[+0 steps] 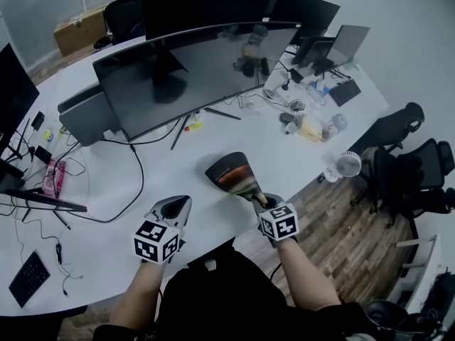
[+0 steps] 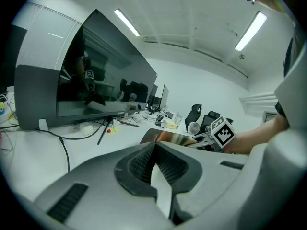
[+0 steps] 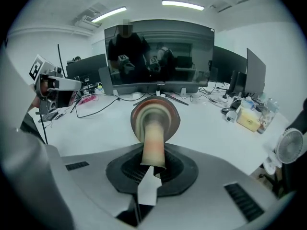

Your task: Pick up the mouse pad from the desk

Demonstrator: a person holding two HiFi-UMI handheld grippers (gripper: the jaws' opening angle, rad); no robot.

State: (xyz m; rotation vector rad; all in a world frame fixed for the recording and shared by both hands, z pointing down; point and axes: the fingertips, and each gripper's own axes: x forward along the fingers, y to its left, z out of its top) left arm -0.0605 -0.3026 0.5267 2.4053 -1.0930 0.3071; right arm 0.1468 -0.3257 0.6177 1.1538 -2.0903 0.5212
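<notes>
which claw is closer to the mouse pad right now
Right. The right claw is shut on the mouse pad, holding it above the desk; the left claw sits apart on its left, shut and empty.

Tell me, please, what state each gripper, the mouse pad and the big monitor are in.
Mouse pad: curled over, pinched at one edge, held clear of the desk.
Right gripper: shut on the mouse pad.
Left gripper: shut, nothing between its jaws.
Curved monitor: screen dark, showing only reflections.
</notes>
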